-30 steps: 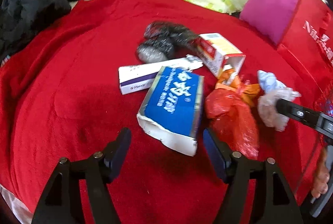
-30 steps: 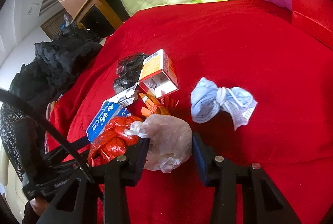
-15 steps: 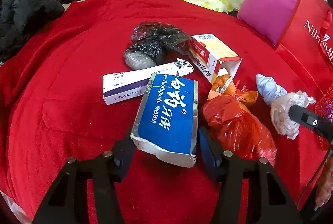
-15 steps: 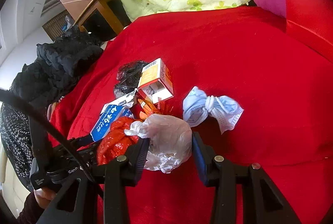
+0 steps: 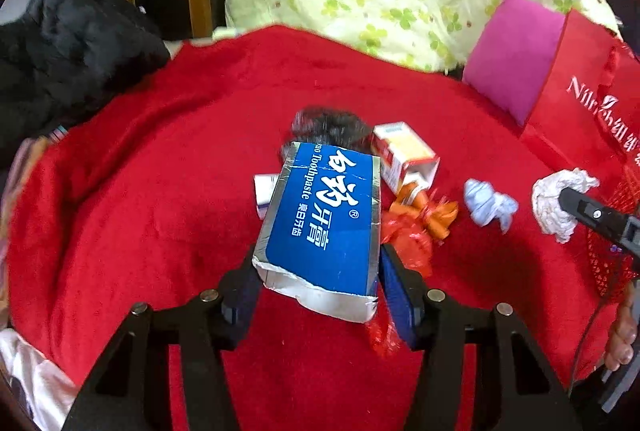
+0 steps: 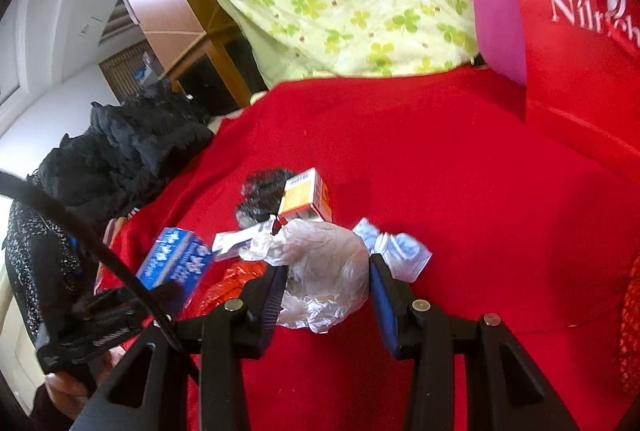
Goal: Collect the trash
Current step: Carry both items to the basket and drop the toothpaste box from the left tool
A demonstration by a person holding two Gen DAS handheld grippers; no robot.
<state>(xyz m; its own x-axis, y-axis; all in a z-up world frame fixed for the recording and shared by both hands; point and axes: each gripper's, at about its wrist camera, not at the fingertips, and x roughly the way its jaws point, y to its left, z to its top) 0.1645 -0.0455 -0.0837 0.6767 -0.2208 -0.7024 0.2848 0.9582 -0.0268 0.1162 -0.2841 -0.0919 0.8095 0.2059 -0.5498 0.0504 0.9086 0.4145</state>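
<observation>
The left wrist view shows the left gripper (image 5: 318, 285) pinching the near end of the blue toothpaste box (image 5: 322, 219), a finger pressed on each long side; a second ago those fingers stood spread around the box as it lay on the red blanket (image 5: 160, 215), and they have since closed on it and raised it, so the far end now tilts up toward 12 o'clock and hides part of the pile. In the right wrist view the right gripper (image 6: 326, 289) clamps a crumpled clear plastic bag (image 6: 324, 271) just as it did a second ago, though the bag now hangs clear of the blanket. That leaves both hands loaded, and the likely next step is to carry both pieces off to a container; the red shopping bag (image 5: 580, 91) at 2 o'clock may be that place, though this is only a guess. Still on the blanket are the black wrapper (image 5: 328, 123) at 12 o'clock, the white and orange carton (image 5: 404, 155) at 1 o'clock, the orange and red wrappers (image 5: 416, 227) beside the right finger, the pale blue cloth wad (image 5: 490, 207) at 3 o'clock, and a small white box (image 5: 265, 193) half hidden behind the toothpaste box. The red wrapper touches the right finger and could get dragged along. A black coat (image 5: 68, 43) lies at 10 o'clock, well apart.
</observation>
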